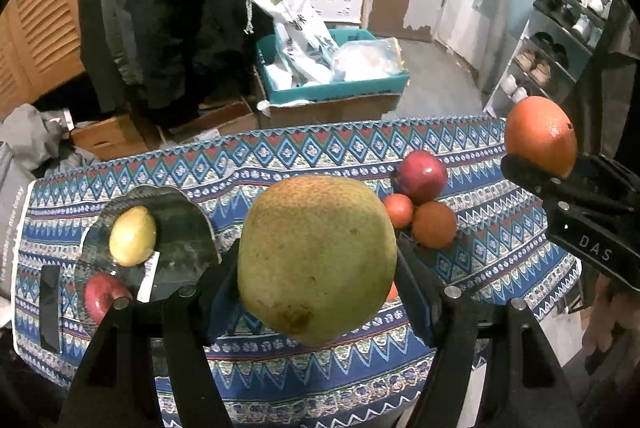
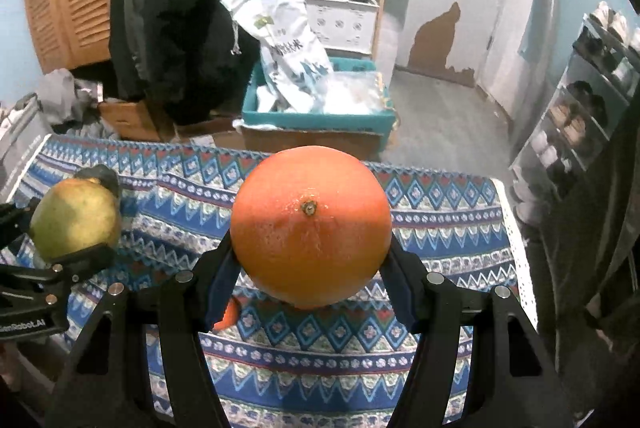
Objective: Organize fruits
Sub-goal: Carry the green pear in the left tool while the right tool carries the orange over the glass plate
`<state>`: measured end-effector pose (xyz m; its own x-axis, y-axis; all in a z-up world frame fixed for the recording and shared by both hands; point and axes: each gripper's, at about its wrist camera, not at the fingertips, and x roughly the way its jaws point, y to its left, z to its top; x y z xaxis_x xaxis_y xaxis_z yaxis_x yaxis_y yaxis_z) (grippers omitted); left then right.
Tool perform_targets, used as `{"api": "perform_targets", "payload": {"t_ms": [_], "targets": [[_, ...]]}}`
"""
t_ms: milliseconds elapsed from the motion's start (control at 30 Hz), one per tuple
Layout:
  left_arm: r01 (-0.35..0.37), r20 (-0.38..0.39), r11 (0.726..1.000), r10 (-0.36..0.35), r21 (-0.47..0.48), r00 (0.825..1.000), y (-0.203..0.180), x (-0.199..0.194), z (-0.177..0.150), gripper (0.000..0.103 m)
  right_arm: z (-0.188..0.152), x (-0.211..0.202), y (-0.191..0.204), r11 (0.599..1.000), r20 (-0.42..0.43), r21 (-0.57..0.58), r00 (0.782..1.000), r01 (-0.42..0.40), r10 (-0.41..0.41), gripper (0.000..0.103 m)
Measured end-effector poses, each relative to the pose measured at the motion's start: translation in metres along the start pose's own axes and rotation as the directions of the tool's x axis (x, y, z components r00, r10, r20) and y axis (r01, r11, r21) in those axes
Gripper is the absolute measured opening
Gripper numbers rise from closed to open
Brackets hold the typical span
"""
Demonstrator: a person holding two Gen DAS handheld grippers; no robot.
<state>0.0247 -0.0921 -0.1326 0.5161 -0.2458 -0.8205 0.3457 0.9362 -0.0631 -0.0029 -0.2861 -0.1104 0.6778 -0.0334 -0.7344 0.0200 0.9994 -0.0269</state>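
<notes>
Fruits: dimpled round orange (image 2: 311, 226) clamped in right hand-held gripper (image 2: 312, 268), speckled pear (image 1: 317, 260) in left hand-held gripper (image 1: 318, 280)

A yellow-green pear (image 1: 316, 260) fills the centre of the left view and a bright orange (image 2: 311, 226) the right. Blue, red and white zigzag-and-diamond cloth (image 1: 280, 164) covers the table. At left, a yellow lemon (image 1: 132, 236) on a dark plate (image 1: 180, 220).

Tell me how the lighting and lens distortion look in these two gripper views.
Left wrist view: fisheye bends the tablecloth edge, dark vignette corners, the green fruit evenly lit. Right wrist view: same bending, the orange shows small wet-looking glints, brighter on top than below.
</notes>
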Motion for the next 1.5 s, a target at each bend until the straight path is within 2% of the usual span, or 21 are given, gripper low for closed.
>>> {"api": "perform_targets", "payload": {"t_ms": [633,1200,1500], "targets": [[-0.076,0.066,0.993,0.082,-0.09,0.994,0.055,-0.025,-0.001,0.072,0.032,0.0,0.053,0.997,0.044,-0.05,0.997,-0.065,0.067,0.065],[-0.157,-0.008,0.961,0.159,-0.228,0.987,0.134,-0.011,-0.027,0.072,0.051,0.037,0.14,0.975,-0.003,-0.149,0.986,-0.165,0.166,0.065],[-0.204,-0.076,0.935,0.189,-0.29,0.979,0.169,0.005,-0.049,0.072,0.052,0.065,0.184,0.952,-0.071,-0.195,0.972,-0.235,0.225,0.065]]}}
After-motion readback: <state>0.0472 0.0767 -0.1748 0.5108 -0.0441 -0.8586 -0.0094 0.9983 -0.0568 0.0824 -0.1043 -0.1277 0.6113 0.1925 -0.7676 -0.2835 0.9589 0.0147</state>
